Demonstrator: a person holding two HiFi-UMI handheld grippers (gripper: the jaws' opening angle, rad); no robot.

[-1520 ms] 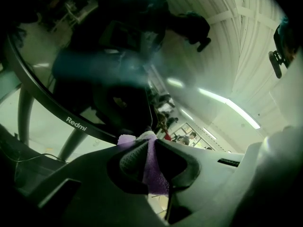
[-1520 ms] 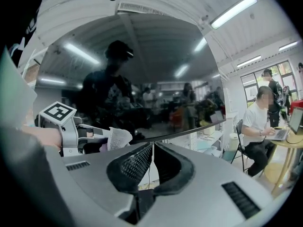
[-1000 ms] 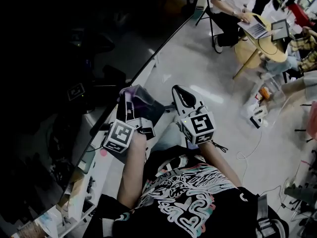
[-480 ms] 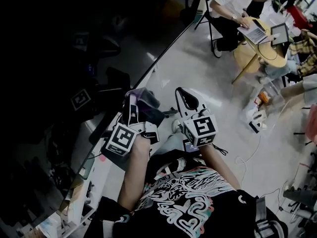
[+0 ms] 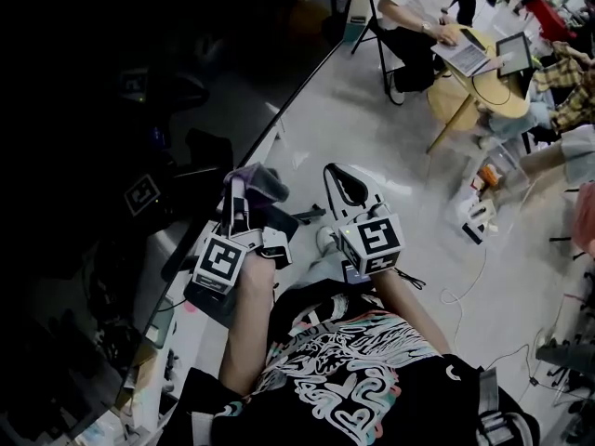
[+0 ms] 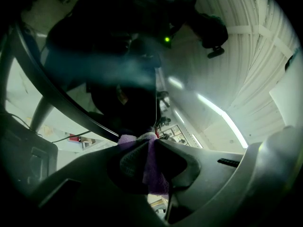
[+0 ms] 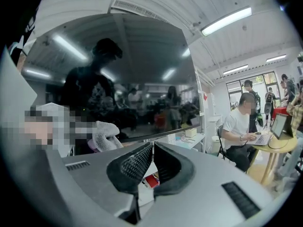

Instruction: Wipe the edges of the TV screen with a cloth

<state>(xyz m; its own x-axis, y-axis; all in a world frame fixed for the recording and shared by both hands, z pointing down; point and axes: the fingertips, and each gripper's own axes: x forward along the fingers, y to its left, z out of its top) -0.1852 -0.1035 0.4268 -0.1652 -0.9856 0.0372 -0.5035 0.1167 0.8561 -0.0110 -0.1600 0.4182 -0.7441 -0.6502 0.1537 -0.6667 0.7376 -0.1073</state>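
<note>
At lower edge of TV screen point(image 5: 186, 110): left gripper point(image 5: 240, 198) fingers pinch purple cloth point(image 5: 257, 180). Right gripper point(image 5: 344, 184) alongside, fingers closed, empty. Right gripper view adds seated person point(image 7: 239, 126) with laptop point(image 7: 259, 138); left gripper view lacks both.

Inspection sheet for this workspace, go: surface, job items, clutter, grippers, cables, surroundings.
Surface: TV is dark and glossy and reflects the room; its lower edge runs diagonally above a white shelf.
Job's things: purple cloth is bunched at the TV's edge.
Clutter: small items lie on the shelf; a box sits on the floor.
Grippers: left hand-held gripper is shut on the cloth; right hand-held gripper has jaws almost together with nothing between them, held off the TV.
Cables: a white cable trails across the floor.
Surroundings: a seated person works at a laptop on a round table.
</note>
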